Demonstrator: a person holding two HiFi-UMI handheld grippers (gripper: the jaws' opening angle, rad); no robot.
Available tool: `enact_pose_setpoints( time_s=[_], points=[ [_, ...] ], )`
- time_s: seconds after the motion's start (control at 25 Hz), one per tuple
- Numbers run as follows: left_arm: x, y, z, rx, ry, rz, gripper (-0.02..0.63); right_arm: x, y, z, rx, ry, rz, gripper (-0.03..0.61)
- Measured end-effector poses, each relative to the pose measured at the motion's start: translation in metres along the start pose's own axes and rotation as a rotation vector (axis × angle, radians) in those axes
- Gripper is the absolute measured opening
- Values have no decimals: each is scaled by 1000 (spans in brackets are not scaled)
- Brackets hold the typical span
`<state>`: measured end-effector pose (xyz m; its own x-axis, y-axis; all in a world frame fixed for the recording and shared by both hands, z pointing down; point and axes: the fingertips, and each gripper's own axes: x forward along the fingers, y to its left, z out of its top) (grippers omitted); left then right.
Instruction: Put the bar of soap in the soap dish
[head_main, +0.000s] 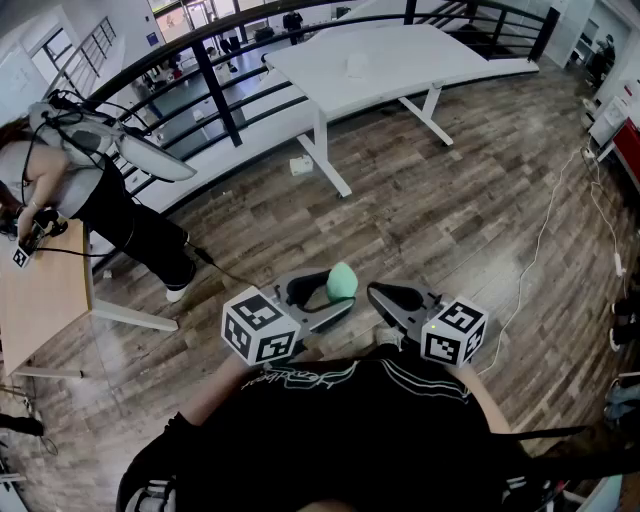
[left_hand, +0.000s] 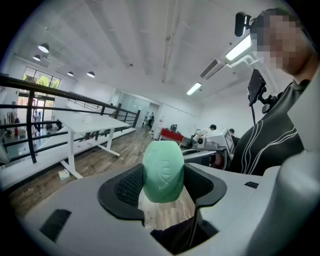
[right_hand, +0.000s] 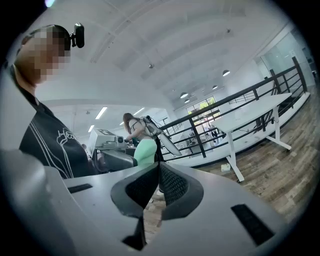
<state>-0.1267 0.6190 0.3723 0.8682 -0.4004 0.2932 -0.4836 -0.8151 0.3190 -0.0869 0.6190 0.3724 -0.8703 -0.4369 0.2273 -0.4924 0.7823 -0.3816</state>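
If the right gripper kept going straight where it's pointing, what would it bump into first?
Probably the green bar of soap held in the left gripper, just ahead of the right gripper. The depth between them is unclear.

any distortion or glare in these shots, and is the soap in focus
Head view: fisheye bends the railing. Left gripper view: bar of soap sharp, ceiling light blown out. Right gripper view: dark vignetted corners, background bowed.

Head view looks steeply down. Gripper views ride close behind their jaws, near level. All three share the white table.
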Motion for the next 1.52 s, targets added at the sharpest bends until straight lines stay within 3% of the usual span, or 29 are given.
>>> enact_pose_setpoints(
  time_s=[1.04, 1.28, 1.52],
  points=[
    [-11, 4, 11, 14, -34, -12, 259, 6, 3, 10, -3, -29, -42, 18],
    [10, 17, 19, 6, -19, -5, 259, 2, -23, 18, 13, -41, -46, 18],
    [57, 46, 30, -11, 14, 0, 259, 3, -83, 28, 58, -54, -45, 18]
  ],
)
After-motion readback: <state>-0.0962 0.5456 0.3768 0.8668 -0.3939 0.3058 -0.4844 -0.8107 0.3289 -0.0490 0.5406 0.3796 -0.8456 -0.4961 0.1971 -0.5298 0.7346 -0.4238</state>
